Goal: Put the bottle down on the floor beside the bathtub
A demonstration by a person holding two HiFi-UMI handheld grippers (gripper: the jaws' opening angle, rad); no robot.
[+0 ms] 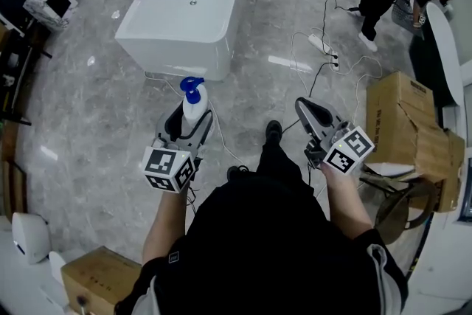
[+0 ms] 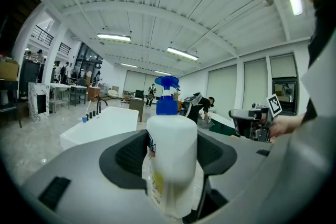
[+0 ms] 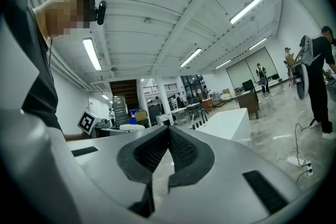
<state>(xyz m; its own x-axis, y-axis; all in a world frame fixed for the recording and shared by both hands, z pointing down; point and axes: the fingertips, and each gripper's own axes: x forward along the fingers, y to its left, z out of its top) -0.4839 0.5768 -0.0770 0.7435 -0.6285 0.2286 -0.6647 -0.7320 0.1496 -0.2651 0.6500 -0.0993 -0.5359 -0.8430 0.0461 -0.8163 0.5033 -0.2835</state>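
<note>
The bottle (image 1: pixel 195 105) is carried upright between the jaws of the left gripper (image 1: pixel 194 119), at the lower centre-left of the head view. It is not yet on the floor (image 1: pixel 88 107). The bathtub (image 1: pixel 184 4) is seen in the upper centre of that view, its near end just above the bottle in the frame.

In the left gripper view the 2 dark pads are seen pressed against the white body on both sides, at about mid-height, with the blue pump head (image 2: pixel 166 94) standing clear above them. The bottle is therefore clamped by the left tongs. The right gripper (image 1: pixel 303 105) is held out at the lower centre-right of the head view. Its jaws are closed tip to tip and nothing is seen between them.

The bottle is judged to be of smooth plastic, so some slipperiness is to be expected, and its walls may give a little under pressure. Its weight is judged light to moderate. How full it is cannot be told. The present hold on the broad body is judged the right one. The pump head and its neck are best avoided, since they are narrow and may turn or press down. As a tall thing on a small base, it is best set down level and released only once the base is flat on the floor.
</note>
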